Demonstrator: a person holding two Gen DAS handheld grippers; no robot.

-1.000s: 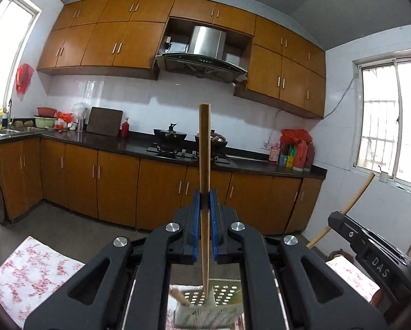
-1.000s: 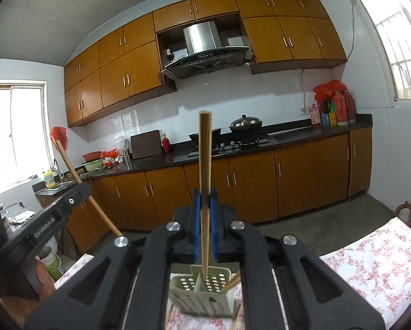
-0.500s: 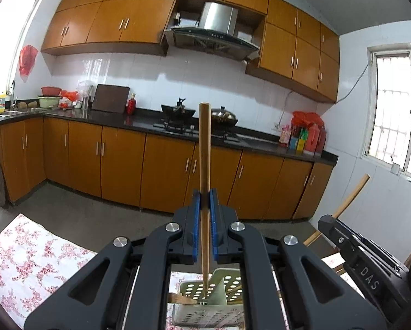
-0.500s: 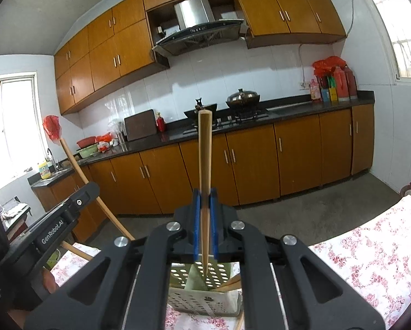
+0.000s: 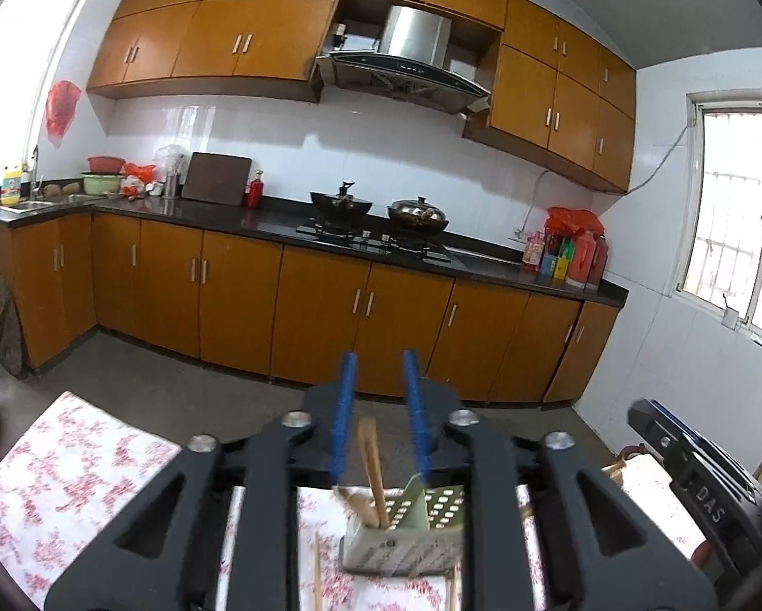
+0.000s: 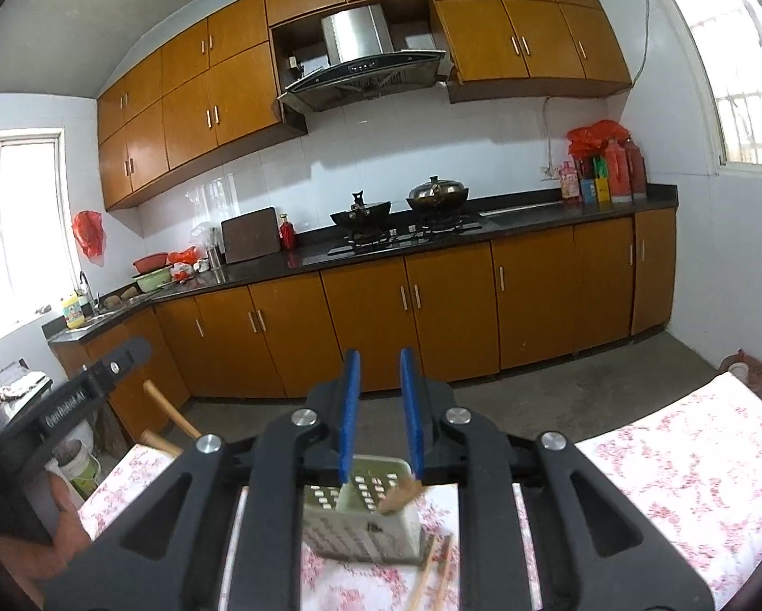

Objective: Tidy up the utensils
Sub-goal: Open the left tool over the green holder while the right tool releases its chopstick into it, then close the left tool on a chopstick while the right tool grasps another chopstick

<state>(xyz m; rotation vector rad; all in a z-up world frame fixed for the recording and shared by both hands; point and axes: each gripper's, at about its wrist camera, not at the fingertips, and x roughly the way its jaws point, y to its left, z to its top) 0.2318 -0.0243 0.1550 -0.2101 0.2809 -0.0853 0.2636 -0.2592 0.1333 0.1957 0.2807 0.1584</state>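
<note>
- Now your left gripper (image 5: 378,412) has its jaws apart, holding nothing.
- Your right gripper (image 6: 379,410) is parted too, empty.
- Chopsticks (image 5: 373,473) stand in the caddy (image 5: 406,534) at 6 o'clock, on the floral cloth (image 5: 75,463).

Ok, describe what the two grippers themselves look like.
Both match: the left gripper and right gripper have blue flat finger pads on black angular linkage arms with triangular cut-outs and silver round bolts. White lettering marks each body as seen from the other's camera: one reads "DAS", the other, blurred, looks like "GenRobot.AI".
</note>
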